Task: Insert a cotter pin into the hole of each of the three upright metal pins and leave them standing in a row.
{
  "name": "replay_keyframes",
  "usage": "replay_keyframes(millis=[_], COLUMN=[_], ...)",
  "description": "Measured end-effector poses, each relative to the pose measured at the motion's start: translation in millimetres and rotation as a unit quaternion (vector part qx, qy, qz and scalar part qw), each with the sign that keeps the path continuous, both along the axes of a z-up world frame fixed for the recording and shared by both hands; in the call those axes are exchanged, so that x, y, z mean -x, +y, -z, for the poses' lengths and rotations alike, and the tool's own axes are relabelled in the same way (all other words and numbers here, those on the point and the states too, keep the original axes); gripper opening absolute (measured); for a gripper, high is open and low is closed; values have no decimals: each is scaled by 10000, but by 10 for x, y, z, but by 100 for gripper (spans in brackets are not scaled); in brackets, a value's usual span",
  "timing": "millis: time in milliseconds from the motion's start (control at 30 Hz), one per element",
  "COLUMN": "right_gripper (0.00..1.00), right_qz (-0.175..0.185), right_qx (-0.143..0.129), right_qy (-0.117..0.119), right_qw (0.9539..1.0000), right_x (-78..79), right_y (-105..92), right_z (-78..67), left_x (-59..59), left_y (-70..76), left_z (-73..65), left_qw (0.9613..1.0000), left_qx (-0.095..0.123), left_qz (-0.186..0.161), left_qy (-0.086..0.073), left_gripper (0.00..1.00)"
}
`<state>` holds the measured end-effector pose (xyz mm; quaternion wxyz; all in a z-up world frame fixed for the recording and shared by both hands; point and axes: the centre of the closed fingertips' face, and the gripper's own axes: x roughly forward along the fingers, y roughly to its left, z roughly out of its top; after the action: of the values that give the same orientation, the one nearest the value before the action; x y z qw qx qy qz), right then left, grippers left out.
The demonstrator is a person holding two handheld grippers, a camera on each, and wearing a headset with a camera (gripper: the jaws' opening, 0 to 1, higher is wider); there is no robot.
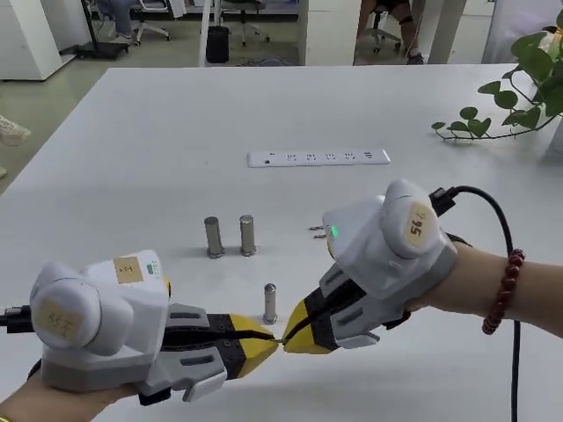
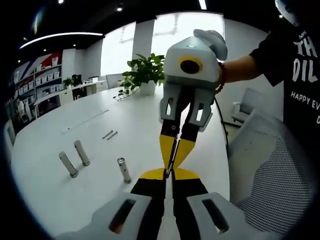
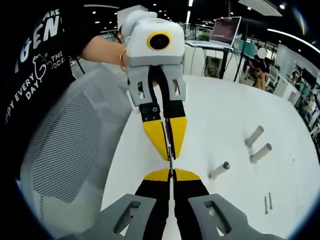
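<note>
Regrasp step: left gripper [image 1: 266, 345] and right gripper [image 1: 295, 339], both closed tip-to-tip on one cotter pin [image 2: 172, 155], must next aim it at the nearest metal pin [image 1: 270, 303].

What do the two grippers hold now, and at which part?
A thin grey metal cotter pin, it seems: the left gripper and right gripper each pinch one end.

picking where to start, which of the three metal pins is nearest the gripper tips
The lone front pin, just behind the left gripper and right gripper tips; the other two pins stand paired farther back.
</note>
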<state>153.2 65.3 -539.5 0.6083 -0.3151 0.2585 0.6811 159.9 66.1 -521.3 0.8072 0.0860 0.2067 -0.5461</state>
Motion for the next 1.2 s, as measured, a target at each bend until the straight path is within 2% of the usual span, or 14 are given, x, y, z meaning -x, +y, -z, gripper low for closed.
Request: replay_keyframes(millis=[233,333,533,633,800,1033,1133,1200], right_gripper=[0,0,0,0,0,0,0,0], right_qz=[-45,-43,39,141,286,373,400,417], right_qx=[214,325,543,628,735,857,853,863], right_qy=[-151,-202,-314,-350,-411,-514,-496,-503], right_qw=[9996,9993,9980,9973,9960,9943,9943,9941], right_x=[-59,-101,-222,-307,-428,-578,-616,-657], right_y=[-36,-63,-135,-173,-213,-249,-254,-259], right_z=[23,34,81,101,130,161,166,178], left_x=[-66,-95,-171,-249,-343,-478,-558,-586], left_y=[-5,-10,32,76,108,106,126,118], left_z=[53,49,97,135,151,235,267,294], left_qw=[9999,9998,9988,9973,9947,9900,9860,9850], left_qx=[-57,24,18,-17,5,-151,-89,-91], left_qz=[-113,-208,-468,-708,-1002,-1346,-1637,-1701], left_qy=[-53,-77,-132,-218,-252,-384,-304,-271], left_gripper=[1,1,3,7,10,14,14,14])
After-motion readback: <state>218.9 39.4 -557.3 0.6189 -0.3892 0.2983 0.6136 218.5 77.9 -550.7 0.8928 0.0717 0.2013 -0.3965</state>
